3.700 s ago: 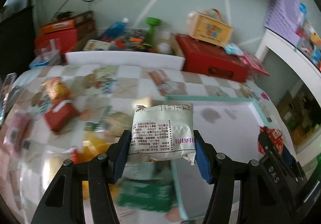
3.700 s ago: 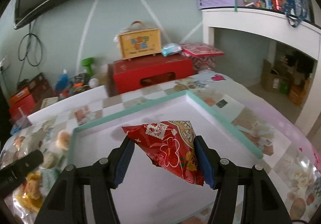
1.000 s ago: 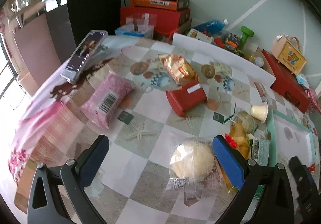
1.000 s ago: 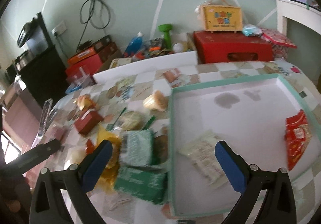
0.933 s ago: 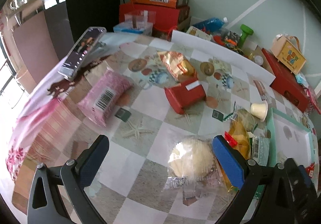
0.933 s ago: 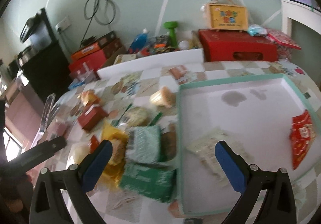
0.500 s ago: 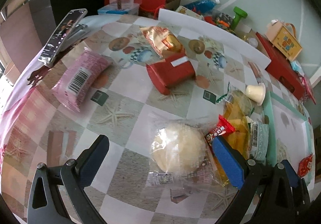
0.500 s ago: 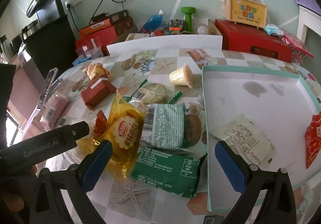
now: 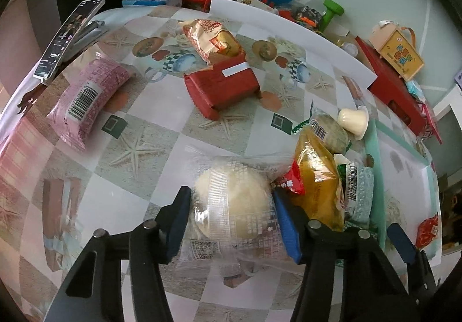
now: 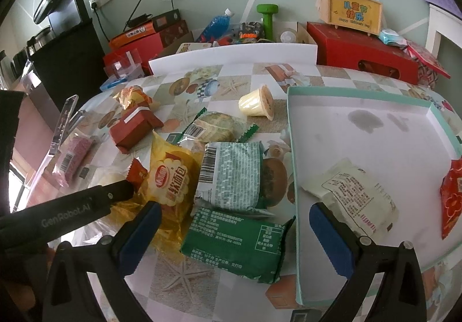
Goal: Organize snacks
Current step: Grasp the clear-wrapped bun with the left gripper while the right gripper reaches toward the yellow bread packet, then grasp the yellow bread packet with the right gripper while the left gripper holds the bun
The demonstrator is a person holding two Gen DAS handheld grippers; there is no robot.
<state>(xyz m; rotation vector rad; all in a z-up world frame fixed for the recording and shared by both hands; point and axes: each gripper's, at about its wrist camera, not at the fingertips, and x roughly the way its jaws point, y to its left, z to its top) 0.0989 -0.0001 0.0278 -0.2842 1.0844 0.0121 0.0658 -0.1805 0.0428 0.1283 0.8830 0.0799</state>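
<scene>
A round pale bun in a clear wrapper (image 9: 231, 203) lies on the checked tablecloth. My left gripper (image 9: 231, 206) has it between its blue pads; the jaws are closing and the pads touch the wrapper's sides. My right gripper (image 10: 233, 208) hangs open over a dark green packet (image 10: 236, 244), touching nothing. Beside that lie a light green packet (image 10: 231, 174) and a yellow bread packet (image 10: 170, 177). The teal-rimmed white tray (image 10: 290, 148) on the right holds a pale printed packet (image 10: 349, 197) and a red packet (image 10: 452, 197).
Further back lie a red packet (image 9: 222, 85), a pink packet (image 9: 86, 96), an orange packet (image 9: 210, 36) and a pudding cup (image 10: 255, 102). A phone on a stand (image 9: 66, 36) sits at the left edge. A white foam board (image 10: 231, 55) and red boxes line the back.
The left jaws have drawn in from wide open onto the bun wrapper, after the hand sank toward it. The right gripper came lower over the green packets, still open.
</scene>
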